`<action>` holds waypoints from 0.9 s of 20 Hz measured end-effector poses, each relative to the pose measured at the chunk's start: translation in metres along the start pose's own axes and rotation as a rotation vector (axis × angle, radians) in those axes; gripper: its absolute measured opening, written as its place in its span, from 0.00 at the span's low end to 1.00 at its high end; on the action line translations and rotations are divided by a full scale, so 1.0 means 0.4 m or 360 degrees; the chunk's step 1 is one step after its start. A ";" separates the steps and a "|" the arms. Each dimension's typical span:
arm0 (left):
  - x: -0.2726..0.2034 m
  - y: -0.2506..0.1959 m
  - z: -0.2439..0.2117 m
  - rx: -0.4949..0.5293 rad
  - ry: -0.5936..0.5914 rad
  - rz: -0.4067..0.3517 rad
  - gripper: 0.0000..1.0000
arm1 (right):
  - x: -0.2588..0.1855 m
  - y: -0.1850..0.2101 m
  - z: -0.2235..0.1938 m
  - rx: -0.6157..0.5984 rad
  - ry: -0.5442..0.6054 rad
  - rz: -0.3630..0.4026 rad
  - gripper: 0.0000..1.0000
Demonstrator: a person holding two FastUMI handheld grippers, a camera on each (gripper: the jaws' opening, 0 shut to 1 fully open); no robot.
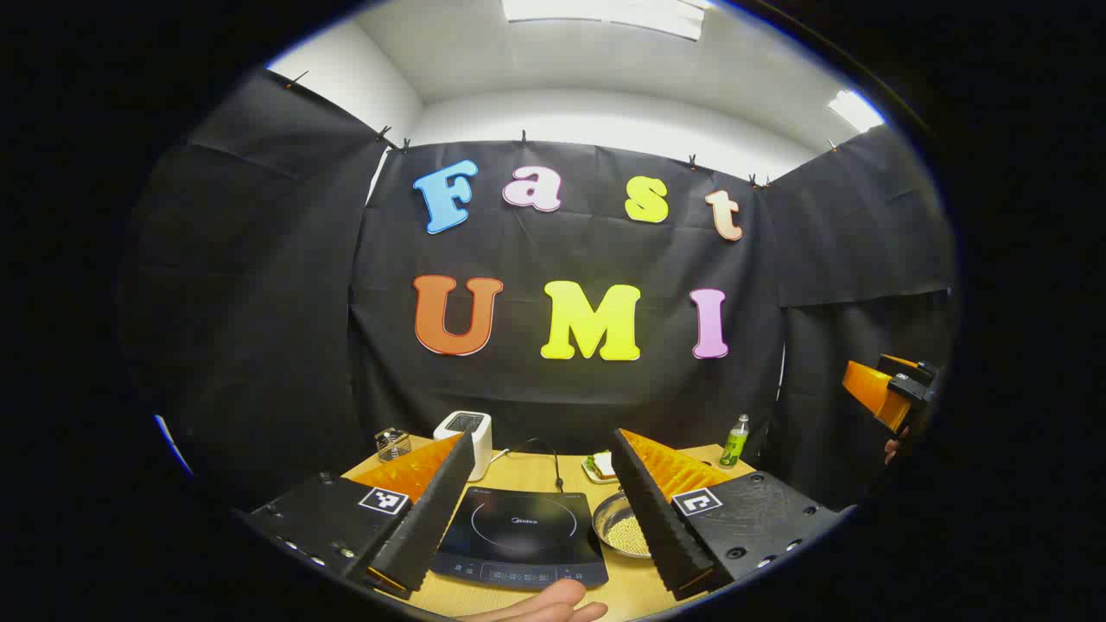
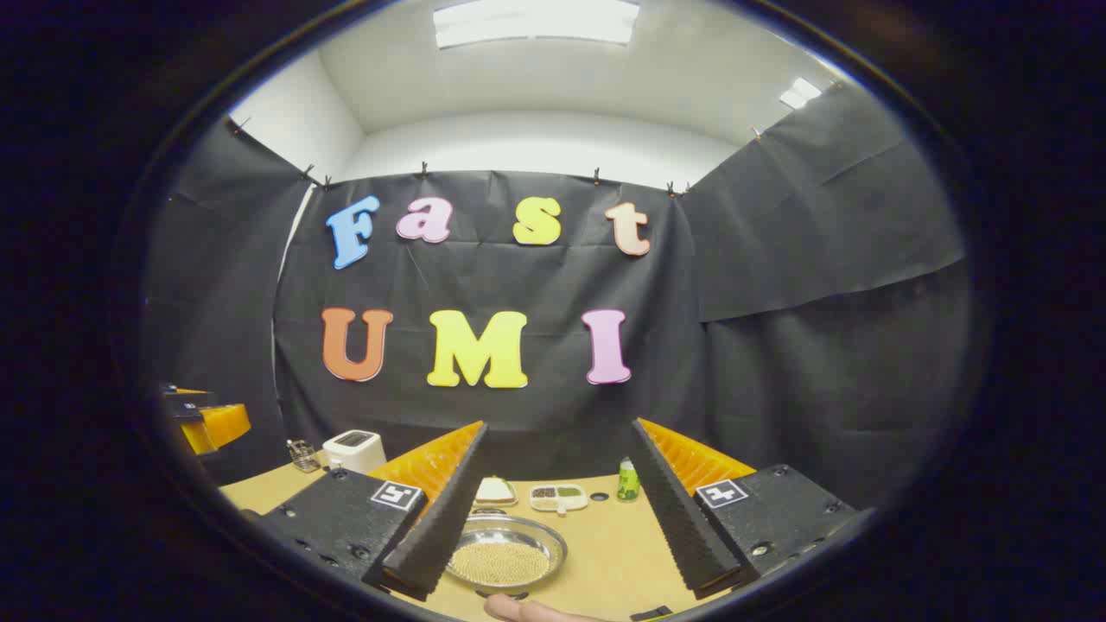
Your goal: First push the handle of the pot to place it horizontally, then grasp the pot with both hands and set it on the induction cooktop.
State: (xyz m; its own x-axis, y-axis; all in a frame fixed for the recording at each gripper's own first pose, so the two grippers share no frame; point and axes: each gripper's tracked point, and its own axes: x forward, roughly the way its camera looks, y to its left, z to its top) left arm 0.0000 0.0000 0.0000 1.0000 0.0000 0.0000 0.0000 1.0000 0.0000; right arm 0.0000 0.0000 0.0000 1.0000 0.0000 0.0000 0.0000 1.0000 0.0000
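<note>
The pot [image 1: 622, 529] is a shallow silver pan with pale grains inside, standing on the wooden table just right of the black induction cooktop [image 1: 517, 534]. My left gripper [image 1: 543, 437] is open and raised above the table's near edge, with the cooktop seen between its fingers. In the right gripper view the pot [image 2: 505, 555] lies low between the fingers of my right gripper [image 2: 560, 427], which is open and holds nothing. I cannot make out the pot's handle. The right gripper [image 1: 890, 393] hovers far right; the left gripper [image 2: 203, 421] shows at the left edge.
Along the back of the table stand a white toaster [image 1: 467, 430], a small wire holder [image 1: 393, 443], a plate with a sandwich [image 2: 495, 491], a small divided dish [image 2: 559, 496] and a green bottle [image 2: 628, 480]. A person's hand [image 1: 544, 607] shows at the near edge.
</note>
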 end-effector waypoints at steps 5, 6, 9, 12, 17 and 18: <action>0.012 0.032 -0.005 0.0041 0.0012 0.0089 0.95 | 0.008 -0.029 0.003 0.0035 -0.0018 -0.0028 0.96; 0.008 0.032 0.001 0.0021 0.0001 0.0085 0.95 | 0.011 -0.032 0.001 0.0037 -0.0016 -0.0029 0.96; 0.005 0.048 0.028 0.0023 -0.0063 0.0127 0.95 | 0.021 -0.042 -0.016 0.0031 0.0004 -0.0024 0.96; 0.004 0.039 0.032 0.0021 -0.0086 0.0125 0.95 | 0.045 -0.065 -0.039 0.0040 0.0039 -0.0053 0.96; 0.006 0.032 0.018 0.0071 -0.0085 0.0119 0.95 | 0.080 -0.073 -0.104 0.0087 0.0151 -0.0040 0.96; 0.009 0.026 0.014 0.0082 -0.0085 0.0110 0.95 | 0.085 -0.073 -0.114 0.0090 0.0164 -0.0040 0.96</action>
State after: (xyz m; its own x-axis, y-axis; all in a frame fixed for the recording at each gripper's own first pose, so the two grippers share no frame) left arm 0.0036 0.0104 0.0057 0.9962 0.0676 0.0550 -0.0704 0.9963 0.0498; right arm 0.0342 -0.0291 -0.0456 0.9944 -0.0222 -0.1037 0.0280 0.9981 0.0551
